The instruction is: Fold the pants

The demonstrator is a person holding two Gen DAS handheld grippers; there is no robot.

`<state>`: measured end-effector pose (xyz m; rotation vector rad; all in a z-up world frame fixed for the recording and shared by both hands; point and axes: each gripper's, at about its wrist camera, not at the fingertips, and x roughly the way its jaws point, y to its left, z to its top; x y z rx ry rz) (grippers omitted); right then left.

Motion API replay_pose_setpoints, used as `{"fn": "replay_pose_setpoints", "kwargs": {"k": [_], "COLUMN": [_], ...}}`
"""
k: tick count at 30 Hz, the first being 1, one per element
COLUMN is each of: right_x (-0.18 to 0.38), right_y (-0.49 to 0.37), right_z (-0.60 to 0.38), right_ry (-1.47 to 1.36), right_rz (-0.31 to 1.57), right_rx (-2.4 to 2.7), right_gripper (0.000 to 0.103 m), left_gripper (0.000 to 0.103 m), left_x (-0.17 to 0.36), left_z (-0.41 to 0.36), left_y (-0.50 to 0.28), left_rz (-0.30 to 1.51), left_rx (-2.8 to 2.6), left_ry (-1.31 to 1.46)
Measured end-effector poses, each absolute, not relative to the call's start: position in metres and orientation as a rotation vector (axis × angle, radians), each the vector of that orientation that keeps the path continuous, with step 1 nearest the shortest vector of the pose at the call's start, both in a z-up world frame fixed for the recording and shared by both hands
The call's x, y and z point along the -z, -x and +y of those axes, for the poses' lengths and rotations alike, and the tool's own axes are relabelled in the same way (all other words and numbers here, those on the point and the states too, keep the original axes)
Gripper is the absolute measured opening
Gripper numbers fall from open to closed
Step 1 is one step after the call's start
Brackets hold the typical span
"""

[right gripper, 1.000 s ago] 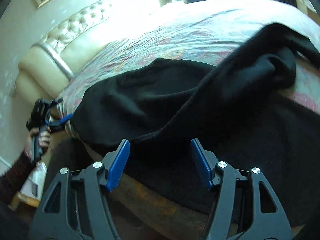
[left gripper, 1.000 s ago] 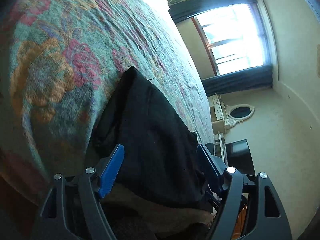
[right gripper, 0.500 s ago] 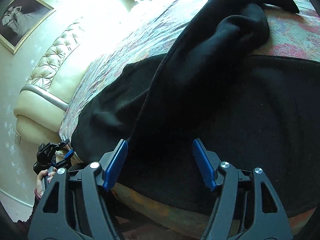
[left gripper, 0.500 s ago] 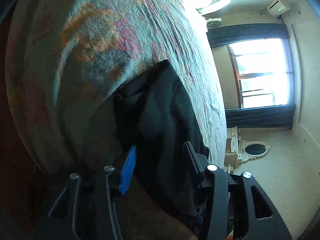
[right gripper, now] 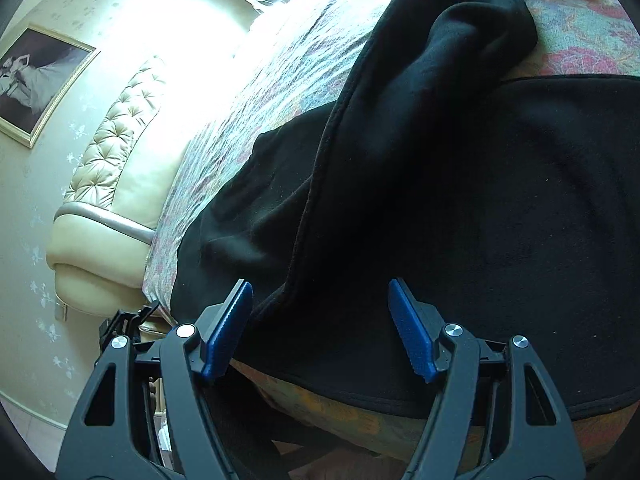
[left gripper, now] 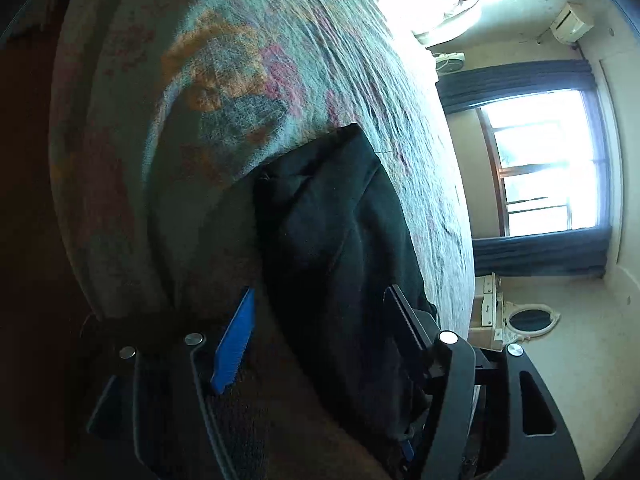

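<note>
Left wrist view: the left gripper [left gripper: 320,336] points down at the edge of a bed covered by a floral bedspread [left gripper: 224,80] in teal, pink and orange. Black pants [left gripper: 340,248] hang over that edge, one narrow end reaching up onto the top of the bed and the rest falling down between the two blue-padded fingers. The jaws have just been opening and now stand apart; the cloth lies between them, close to the right-hand pad, but the blue pad on the other side is clear of it, so nothing is clamped. Beyond the bed are a bright window [left gripper: 544,164] with dark curtains, a pale wall and a small white dresser with an oval mirror [left gripper: 528,318]. Right wrist view: the right gripper [right gripper: 320,328] hovers at the near edge of the bed, jaws wide and having just been opening a little, with the pants [right gripper: 460,208] spread below and between the pads, not pinched. The garment covers most of the near part of the bed; one leg is flung up toward the far edge in a bunched fold. At the left end of the bed stands a cream tufted headboard [right gripper: 116,152], with a framed picture [right gripper: 36,80] on the wall.
</note>
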<state>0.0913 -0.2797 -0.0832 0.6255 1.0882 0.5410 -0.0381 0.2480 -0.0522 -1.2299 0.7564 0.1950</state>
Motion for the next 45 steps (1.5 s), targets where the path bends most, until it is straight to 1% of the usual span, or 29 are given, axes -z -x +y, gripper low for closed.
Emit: {"fn": "replay_pose_setpoints", "kwargs": {"k": [1, 2, 4, 8, 12, 13, 15, 16, 19, 20, 21, 22, 23, 24, 25, 27, 29, 33, 35, 37, 38, 40, 41, 42, 43, 45], "right_x": [0.083, 0.084, 0.084, 0.086, 0.087, 0.089, 0.090, 0.089, 0.085, 0.084, 0.083, 0.081, 0.081, 0.081, 0.083, 0.085, 0.078, 0.069, 0.080, 0.101, 0.110, 0.114, 0.112, 0.109, 0.104, 0.088], "right_y": [-0.092, -0.092, -0.093, -0.094, -0.096, -0.098, -0.102, -0.104, -0.108, -0.109, -0.110, -0.110, -0.110, -0.111, -0.111, -0.107, -0.097, -0.071, -0.062, -0.057, -0.055, -0.053, -0.053, -0.054, -0.055, -0.055], "right_z": [-0.278, -0.275, -0.272, -0.264, -0.261, -0.260, -0.256, -0.252, -0.239, -0.235, -0.231, -0.229, -0.229, -0.231, -0.235, -0.242, -0.244, -0.241, -0.238, -0.236, -0.239, -0.245, -0.247, -0.248, -0.250, -0.260], "right_ry": [-0.632, -0.640, -0.649, -0.631, -0.643, -0.649, -0.650, -0.633, -0.543, -0.501, -0.453, -0.408, -0.389, -0.401, -0.431, -0.514, -0.556, -0.629, -0.650, -0.662, -0.695, -0.743, -0.755, -0.764, -0.764, -0.729], "right_rz": [1.085, 1.084, 1.083, 1.086, 1.094, 1.102, 1.111, 1.121, 1.136, 1.137, 1.138, 1.131, 1.121, 1.117, 1.116, 1.101, 1.061, 0.978, 0.977, 1.024, 1.019, 0.995, 0.999, 1.007, 1.013, 0.995], "right_rx": [-0.540, -0.537, -0.536, -0.529, -0.519, -0.517, -0.511, -0.506, -0.477, -0.465, -0.443, -0.427, -0.425, -0.431, -0.435, -0.453, -0.468, -0.516, -0.525, -0.504, -0.506, -0.532, -0.537, -0.544, -0.542, -0.502], "right_gripper": [0.070, 0.070, 0.070, 0.070, 0.070, 0.072, 0.078, 0.080, 0.081, 0.078, 0.066, 0.058, 0.040, 0.028, 0.026, 0.020, 0.018, 0.017, 0.017, 0.017, 0.015, 0.015, 0.020, 0.029, 0.035, 0.060], "left_gripper": [0.047, 0.035, 0.027, 0.023, 0.022, 0.022, 0.022, 0.021, 0.020, 0.020, 0.020, 0.020, 0.020, 0.020, 0.020, 0.020, 0.020, 0.020, 0.019, 0.019, 0.019, 0.019, 0.019, 0.019, 0.021, 0.021], "left_x": [0.054, 0.057, 0.062, 0.055, 0.042, 0.038, 0.033, 0.032, 0.035, 0.035, 0.035, 0.036, 0.038, 0.041, 0.043, 0.048, 0.050, 0.044, 0.041, 0.043, 0.046, 0.056, 0.060, 0.060, 0.059, 0.054], "left_z": [0.248, 0.248, 0.250, 0.251, 0.252, 0.251, 0.252, 0.254, 0.256, 0.257, 0.255, 0.256, 0.252, 0.254, 0.254, 0.257, 0.259, 0.267, 0.274, 0.280, 0.282, 0.283, 0.282, 0.281, 0.281, 0.279], "left_y": [0.035, 0.031, 0.031, 0.034, 0.032, 0.031, 0.030, 0.027, 0.025, 0.023, 0.020, 0.021, 0.021, 0.020, 0.021, 0.020, 0.018, 0.019, 0.019, 0.021, 0.021, 0.021, 0.021, 0.022, 0.023, 0.028], "left_rz": [0.762, 0.780, 0.793, 0.799, 0.785, 0.779, 0.763, 0.759, 0.763, 0.766, 0.769, 0.773, 0.776, 0.779, 0.781, 0.785, 0.780, 0.735, 0.707, 0.693, 0.699, 0.728, 0.745, 0.752, 0.758, 0.766], "left_rx": [-0.196, -0.190, -0.206, -0.209, -0.212, -0.206, -0.201, -0.198, -0.198, -0.198, -0.200, -0.202, -0.203, -0.204, -0.205, -0.204, -0.202, -0.187, -0.191, -0.214, -0.229, -0.225, -0.219, -0.212, -0.202, -0.195], "left_ry": [1.212, 1.210, 1.221, 1.193, 1.198, 1.186, 1.170, 1.171, 1.174, 1.172, 1.167, 1.164, 1.168, 1.175, 1.184, 1.205, 1.217, 1.201, 1.179, 1.160, 1.153, 1.144, 1.129, 1.118, 1.108, 1.095]}}
